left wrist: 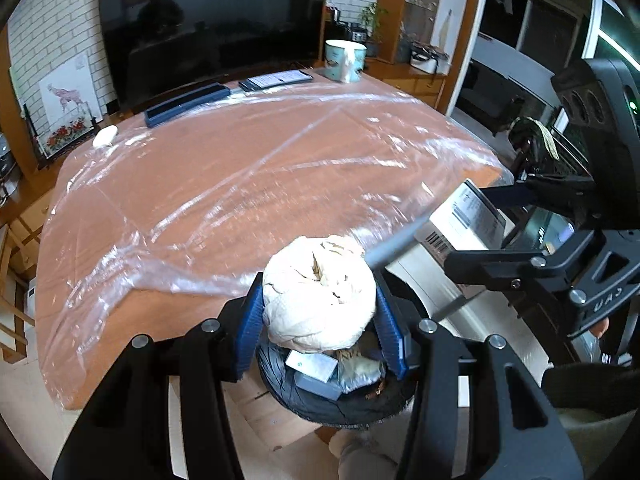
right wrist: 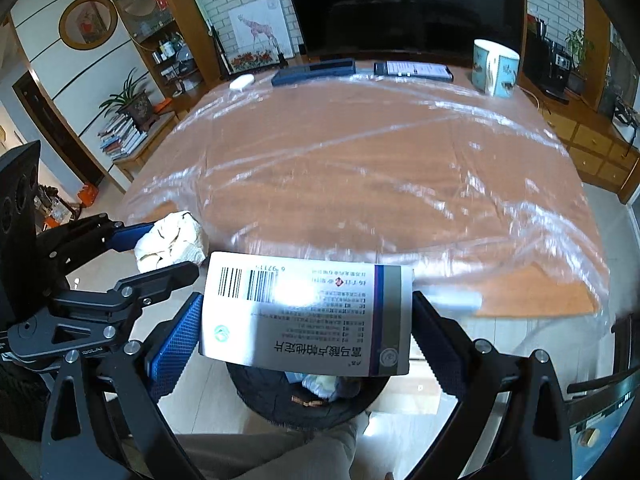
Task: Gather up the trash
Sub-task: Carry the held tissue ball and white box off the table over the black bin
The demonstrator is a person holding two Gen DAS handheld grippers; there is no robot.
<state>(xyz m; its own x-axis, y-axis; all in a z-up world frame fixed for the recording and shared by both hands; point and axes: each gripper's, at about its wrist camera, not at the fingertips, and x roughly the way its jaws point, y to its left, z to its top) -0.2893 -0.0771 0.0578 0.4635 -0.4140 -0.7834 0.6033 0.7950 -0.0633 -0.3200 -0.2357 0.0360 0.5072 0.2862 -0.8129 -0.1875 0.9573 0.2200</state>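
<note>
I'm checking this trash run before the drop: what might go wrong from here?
1. The bin already holds trash near its rim, so the paper wad in the left gripper may roll off onto the floor.
2. The medicine box in the right gripper looks wide against the bin opening and could catch on the rim.
3. The grippers are close together and could bump.

Table (right wrist: 400, 184) middle bare, mug (right wrist: 495, 67) and phones (right wrist: 414, 69) along far edge (near television); bin (left wrist: 340, 404) mouth nearly full

Crumpled matt paper wad (left wrist: 320, 292); glossy card medicine box (right wrist: 308, 312) beside it; wooden table (left wrist: 240, 160) under wrinkled clear plastic.
</note>
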